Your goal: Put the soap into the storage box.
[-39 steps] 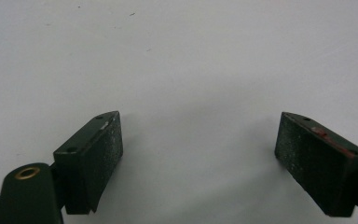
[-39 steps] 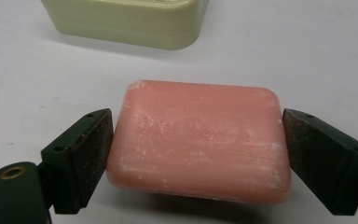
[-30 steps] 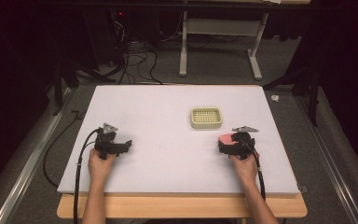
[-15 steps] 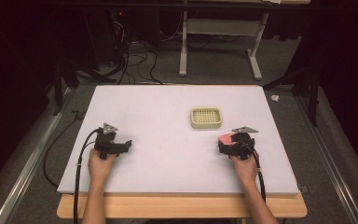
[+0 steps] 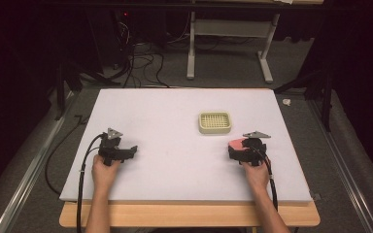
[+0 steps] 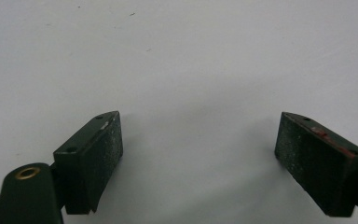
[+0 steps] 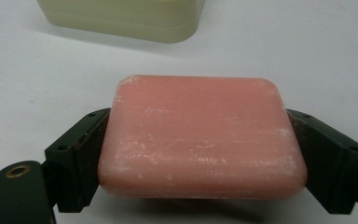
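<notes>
One pink soap bar (image 7: pixel 202 136), one cream grid-topped dish (image 5: pixel 214 122), two hand-held grippers, one white table (image 5: pixel 175 116)

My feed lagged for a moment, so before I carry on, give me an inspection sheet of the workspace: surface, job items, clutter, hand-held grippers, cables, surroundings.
Surface: white board on a wooden table, a few faint specks.
Job's things: pink soap bar held between the right jaws; cream grid-topped soap dish just beyond it, with nothing in it.
Clutter: nothing seen on the board.
Grippers: left hand-held gripper open, jaws wide apart over bare board; right hand-held gripper shut on the soap bar, one jaw on each side.
Cables: left gripper's cable loops off the near left edge; right gripper's cable trails back along the forearm.
Surroundings: dark floor, loose cables and a white stand's legs behind the table.
</notes>
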`<state>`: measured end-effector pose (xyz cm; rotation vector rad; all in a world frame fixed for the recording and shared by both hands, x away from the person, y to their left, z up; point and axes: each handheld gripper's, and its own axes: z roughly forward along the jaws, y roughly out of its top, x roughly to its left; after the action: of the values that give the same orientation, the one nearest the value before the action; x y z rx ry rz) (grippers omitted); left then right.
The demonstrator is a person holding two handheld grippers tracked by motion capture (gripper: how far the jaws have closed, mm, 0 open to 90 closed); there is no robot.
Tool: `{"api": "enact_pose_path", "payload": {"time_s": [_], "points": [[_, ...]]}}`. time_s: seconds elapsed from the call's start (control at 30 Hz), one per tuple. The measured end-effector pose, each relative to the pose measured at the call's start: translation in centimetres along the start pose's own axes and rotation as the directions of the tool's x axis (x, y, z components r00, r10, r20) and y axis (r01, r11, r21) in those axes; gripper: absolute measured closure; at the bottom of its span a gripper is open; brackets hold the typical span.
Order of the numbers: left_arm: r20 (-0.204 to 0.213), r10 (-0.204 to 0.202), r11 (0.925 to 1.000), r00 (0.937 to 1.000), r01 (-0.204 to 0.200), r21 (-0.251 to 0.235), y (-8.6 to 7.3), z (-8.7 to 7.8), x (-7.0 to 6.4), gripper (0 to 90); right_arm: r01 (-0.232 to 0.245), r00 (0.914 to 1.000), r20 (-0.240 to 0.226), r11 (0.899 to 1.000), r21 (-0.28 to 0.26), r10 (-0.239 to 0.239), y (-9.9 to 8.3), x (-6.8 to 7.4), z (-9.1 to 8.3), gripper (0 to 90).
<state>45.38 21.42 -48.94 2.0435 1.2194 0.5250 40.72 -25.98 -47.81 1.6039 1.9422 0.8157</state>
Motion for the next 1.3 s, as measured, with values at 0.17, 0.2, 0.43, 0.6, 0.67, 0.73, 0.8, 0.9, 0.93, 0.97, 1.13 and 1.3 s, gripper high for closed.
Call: {"api": "enact_pose_path", "payload": {"time_s": [0.17, 0.2, 0.43, 0.6, 0.67, 0.73, 0.8, 0.9, 0.93, 0.97, 1.13, 1.3], "points": [[0.0, 0.0, 1.0, 1.0, 0.0, 0.0, 0.0, 0.0, 0.0, 15.5, -0.003, 1.0, -0.005, 1.0, -0.029, 0.003, 0.3, 0.0, -0.7, 13.7], [0.0, 0.0, 1.0, 1.0, 0.0, 0.0, 0.0, 0.0, 0.0, 15.5, -0.002, 0.9999, -0.011, 0.999, -0.032, 0.002, 0.4, -0.1, -0.8, 13.7], [0.0, 0.0, 1.0, 1.0, 0.0, 0.0, 0.0, 0.0, 0.0, 15.5, -0.021, 0.9981, -0.06, 0.999, -0.048, 0.018, 0.8, -0.1, -1.3, 13.8], [0.0, 0.0, 1.0, 1.0, 0.0, 0.0, 0.0, 0.0, 0.0, 15.5, -0.014, 0.9973, -0.073, 0.999, -0.048, 0.01, 1.1, 0.1, -1.6, 13.8], [0.0, 0.0, 1.0, 1.0, 0.0, 0.0, 0.0, 0.0, 0.0, 15.5, -0.009, 0.9965, -0.084, 0.998, -0.055, 0.004, 1.3, 0.2, -1.7, 13.8], [0.0, 0.0, 1.0, 1.0, 0.0, 0.0, 0.0, 0.0, 0.0, 15.5, -0.009, 0.9953, -0.097, 0.998, -0.058, 0.003, 1.5, 0.3, -1.9, 13.8], [0.0, 0.0, 1.0, 1.0, 0.0, 0.0, 0.0, 0.0, 0.0, 15.5, -0.003, 0.9945, -0.105, 0.998, -0.063, -0.004, 1.7, 0.4, -2.1, 13.8], [0.0, 0.0, 1.0, 1.0, 0.0, 0.0, 0.0, 0.0, 0.0, 15.5, 0.003, 0.9931, -0.117, 0.998, -0.068, -0.011, 2.0, 0.7, -2.3, 13.8], [0.0, 0.0, 1.0, 1.0, 0.0, 0.001, 0.0, 0.0, 0.0, 15.5, 0.004, 0.9927, -0.12, 0.998, -0.068, -0.013, 2.1, 0.8, -2.4, 13.8], [0.0, 0.0, 1.0, 1.0, 0.0, 0.001, 0.0, 0.0, 0.0, 15.5, 0.009, 0.9923, -0.123, 0.997, -0.071, -0.017, 2.2, 0.9, -2.4, 13.8], [0.0, 0.0, 1.0, 1.0, 0.0, 0.001, 0.0, 0.0, 0.0, 15.5, 0.022, 0.9894, -0.141, 0.997, -0.079, -0.033, 3.1, 1.4, -2.6, 13.8], [0.001, 0.0, 1.0, 1.0, 0.0, 0.0, 0.0, 0.0, 0.0, 15.5, 0.015, 0.9814, -0.19, 0.997, -0.082, -0.03, 3.8, 1.5, -2.6, 13.8]]}}
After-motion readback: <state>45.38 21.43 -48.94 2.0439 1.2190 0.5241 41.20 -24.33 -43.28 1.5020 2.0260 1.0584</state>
